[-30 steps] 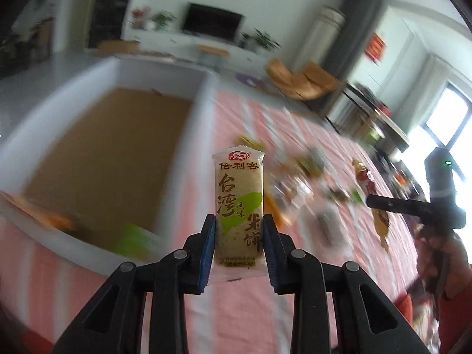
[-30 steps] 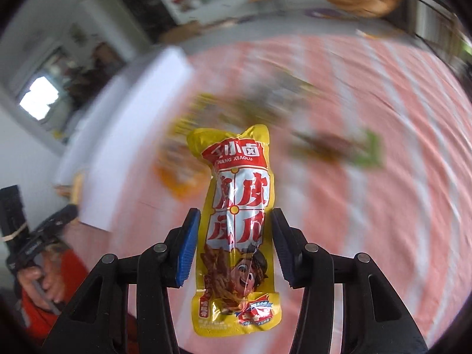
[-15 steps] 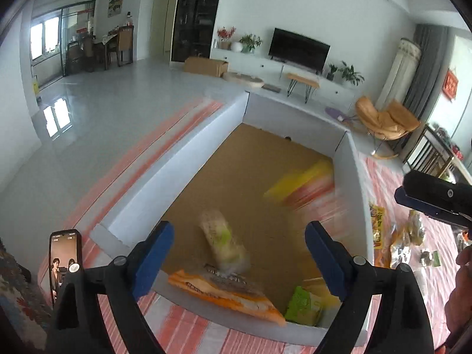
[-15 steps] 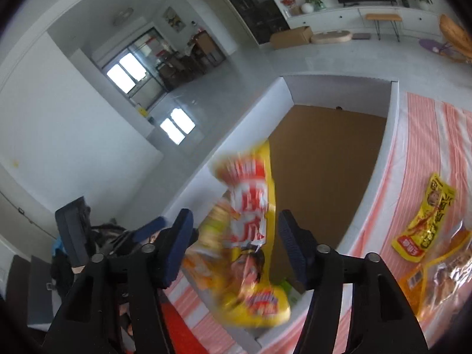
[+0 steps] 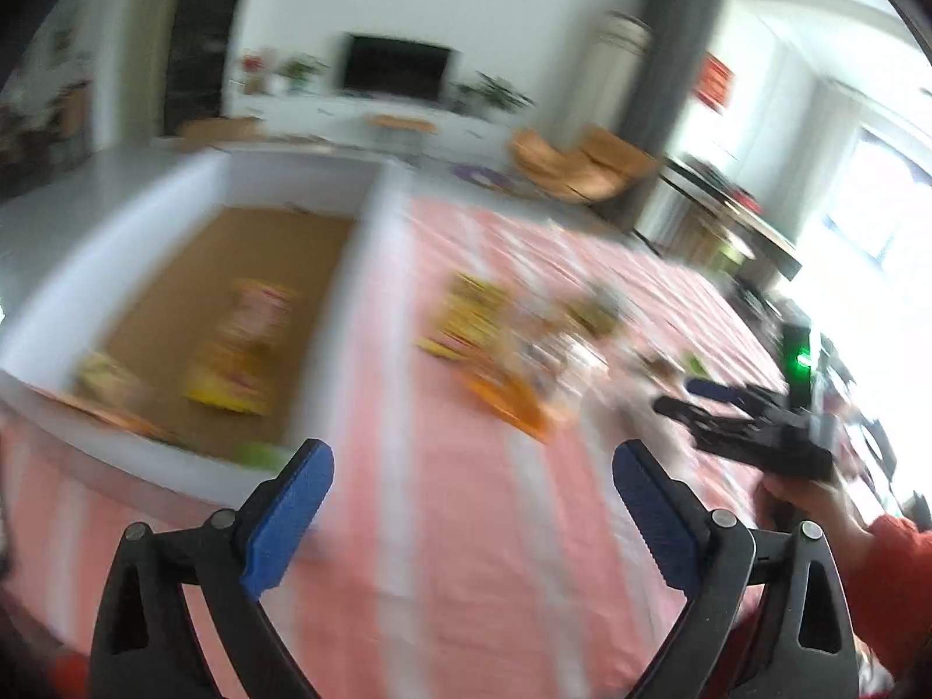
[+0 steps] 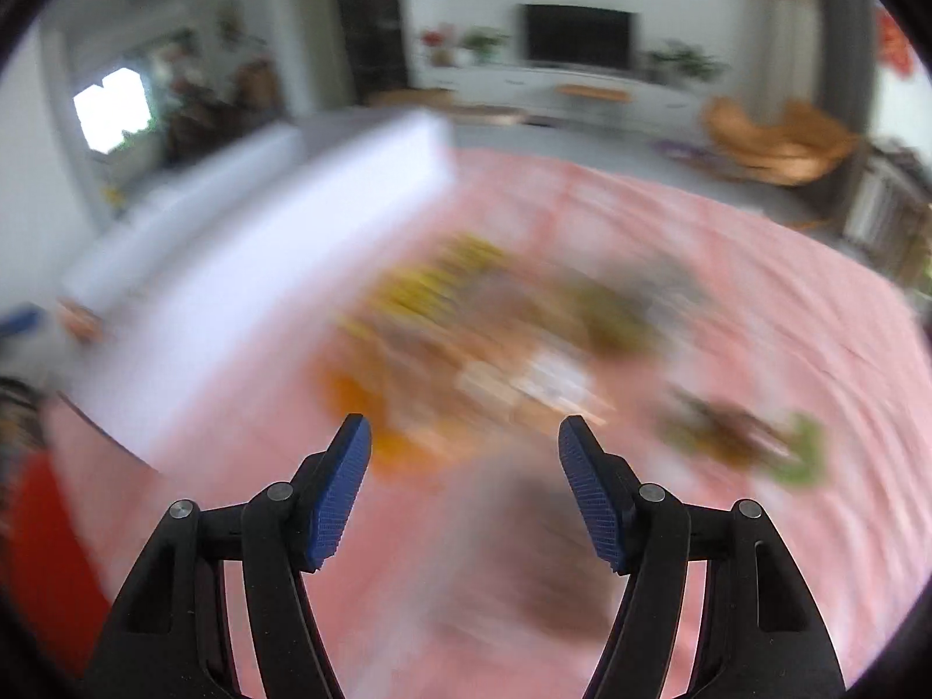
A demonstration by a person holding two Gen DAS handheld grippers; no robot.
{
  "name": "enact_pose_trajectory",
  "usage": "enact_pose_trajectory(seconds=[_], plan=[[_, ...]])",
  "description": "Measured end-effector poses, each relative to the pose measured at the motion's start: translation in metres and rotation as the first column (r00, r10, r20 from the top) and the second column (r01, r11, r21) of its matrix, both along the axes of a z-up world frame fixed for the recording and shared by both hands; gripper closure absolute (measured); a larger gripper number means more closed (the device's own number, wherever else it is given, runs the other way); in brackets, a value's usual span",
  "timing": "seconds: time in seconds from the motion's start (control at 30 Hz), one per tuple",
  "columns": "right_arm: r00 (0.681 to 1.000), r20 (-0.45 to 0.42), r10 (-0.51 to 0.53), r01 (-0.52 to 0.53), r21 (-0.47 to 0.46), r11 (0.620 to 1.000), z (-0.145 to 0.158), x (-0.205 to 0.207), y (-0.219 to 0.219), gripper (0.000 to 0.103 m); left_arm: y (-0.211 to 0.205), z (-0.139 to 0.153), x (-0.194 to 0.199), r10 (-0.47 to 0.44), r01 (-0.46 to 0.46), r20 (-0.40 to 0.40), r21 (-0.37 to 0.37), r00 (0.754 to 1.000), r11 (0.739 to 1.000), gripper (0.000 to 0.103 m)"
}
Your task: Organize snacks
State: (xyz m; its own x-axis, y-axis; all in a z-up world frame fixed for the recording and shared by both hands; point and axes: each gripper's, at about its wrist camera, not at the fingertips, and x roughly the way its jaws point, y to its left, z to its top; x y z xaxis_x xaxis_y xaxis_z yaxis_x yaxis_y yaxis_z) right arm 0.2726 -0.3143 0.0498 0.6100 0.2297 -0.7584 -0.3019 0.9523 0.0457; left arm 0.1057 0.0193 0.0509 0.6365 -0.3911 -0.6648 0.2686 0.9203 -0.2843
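Striped cloth (image 5: 466, 553); box (image 5: 52, 314) floor seemingly cardboard; tongs (image 6: 464, 486) pads ribbed.

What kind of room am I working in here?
Most likely a home living room: a wall-mounted TV over a low white cabinet, potted plants, and a tan lounge chair beyond the pink striped cloth.

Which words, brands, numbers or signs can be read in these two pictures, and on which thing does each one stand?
None can be read; both views are blurred by motion.
Snack packets in the white box: print blurred.
Snack pile on the striped tablecloth: print blurred.
Red hanging on the far wall: marks too blurred to read.
Green light on the right gripper's handle: only a glow, no text.
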Motion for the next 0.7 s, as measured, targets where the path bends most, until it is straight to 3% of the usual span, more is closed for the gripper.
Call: enact_pose_trajectory(seconds=[0.07, 0.13, 0.27, 0.33, 0.7], plan=[[0.995, -0.004, -0.095, 0.095, -0.045, 0.994, -0.018, -0.019, -0.046, 0.033, -0.041, -0.026, -0.001, -0.053, 0.053, -0.056, 0.013, 0.997, 0.998, 0.007], [0.985, -0.007, -0.175, 0.174, -0.052, 0.983, -0.026, -0.028, -0.077, 0.033, -0.068, -0.056, 0.004, -0.064, 0.073, -0.108, 0.081, 0.992, 0.994, 0.007], [0.957, -0.037, -0.288, 0.287, -0.024, 0.958, -0.042, -0.044, -0.118, 0.033, -0.093, -0.092, 0.024, -0.011, 0.038, -0.116, 0.231, 0.993, 0.972, 0.007], [0.954, -0.04, -0.297, 0.296, -0.027, 0.955, -0.046, -0.042, -0.118, 0.033, -0.089, -0.1, 0.034, 0.025, 0.004, -0.1, 0.285, 0.995, 0.959, 0.007], [0.959, -0.053, -0.28, 0.277, -0.056, 0.959, -0.052, -0.053, -0.103, 0.024, -0.086, -0.12, 0.054, 0.056, -0.023, -0.092, 0.319, 0.994, 0.948, 0.002]])
